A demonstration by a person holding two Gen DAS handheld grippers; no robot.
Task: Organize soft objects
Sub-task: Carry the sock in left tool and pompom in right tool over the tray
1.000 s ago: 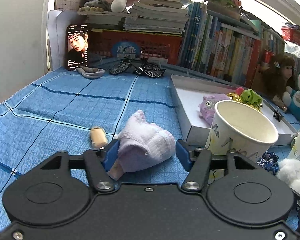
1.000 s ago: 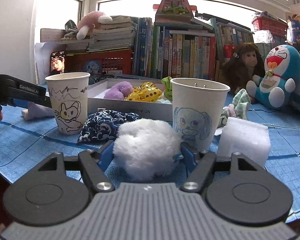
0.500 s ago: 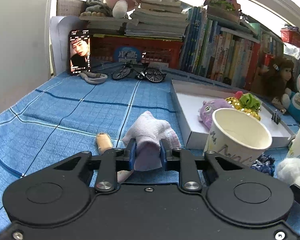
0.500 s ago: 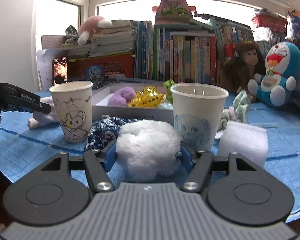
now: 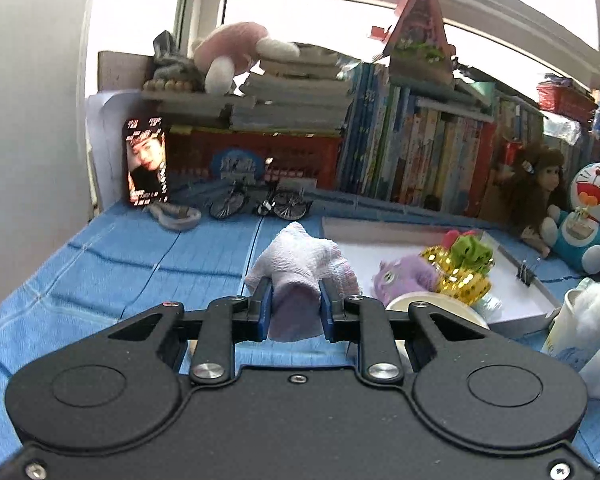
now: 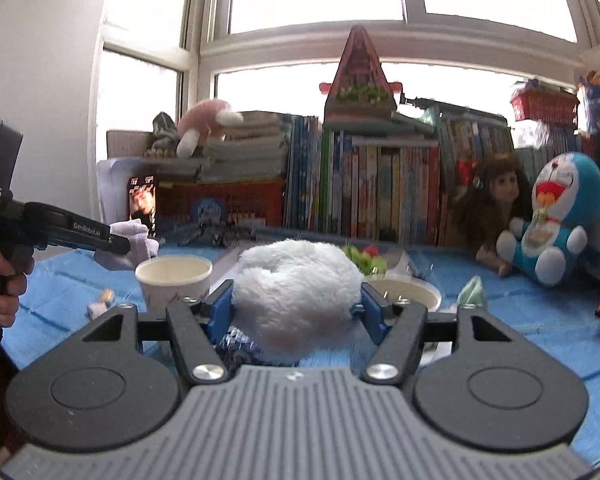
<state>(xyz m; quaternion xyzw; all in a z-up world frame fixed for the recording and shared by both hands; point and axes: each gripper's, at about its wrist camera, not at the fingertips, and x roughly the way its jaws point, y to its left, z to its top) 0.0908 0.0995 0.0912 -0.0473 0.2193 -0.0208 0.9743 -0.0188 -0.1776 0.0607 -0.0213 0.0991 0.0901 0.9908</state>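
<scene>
Left gripper (image 5: 296,307) clamped narrow on a pale lilac sock (image 5: 300,268), blue pads (image 5: 264,312) pressing both sides, sock bunched and held clear of the blue cloth (image 5: 112,264). Right wrist view shows the same gripper at 9 o'clock with the sock hanging above and behind the left paper cup (image 6: 174,276) (a person's hand (image 6: 8,284) on the grip).

Right gripper (image 6: 296,307) fairly wide, holding a white fluffy pompom (image 6: 296,284), pads (image 6: 220,312) touching its flanks, pompom off the cloth. Second paper cup (image 6: 405,294) just at 3 o'clock of it. Dark blue patterned fabric (image 6: 238,350) below the pompom at 7 o'clock, on the cloth.

White tray (image 5: 511,276) at 2 o'clock in the left view: purple plush (image 5: 403,276), gold sequin piece (image 5: 459,278), green scrunchie (image 5: 471,250) inside. Small peach thing (image 6: 100,304) on the cloth at 8 o'clock, too blurred to identify. Blue cat plush (image 6: 555,220) and long-haired doll (image 6: 495,196) at 3 o'clock, near the books (image 6: 379,188).
</scene>
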